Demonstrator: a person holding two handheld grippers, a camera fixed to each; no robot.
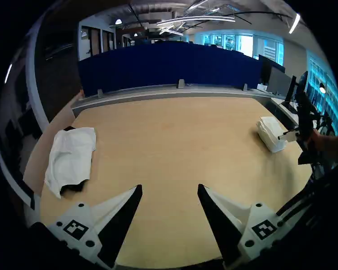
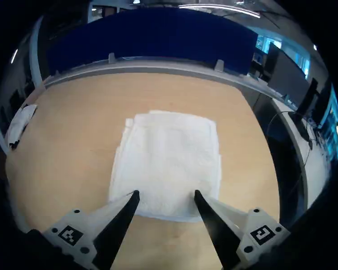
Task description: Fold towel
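The folded towel lies flat as a neat white rectangle on the table, layered edges showing along its left side. It looks finished, or one fold short of it. The right gripper hovers at its near edge with jaws open, both fingertips over the cloth and holding nothing.

If another fold is meant, the fingers should come down on one near corner, pinch all the layers together, and carry them straight to the far edge so the stack does not skew. If it is done, lift straight off so the edge is not dragged.

The left gripper hangs open over bare wood, well apart. A loose towel lies rumpled at the table's left edge with something dark under it, probably next.
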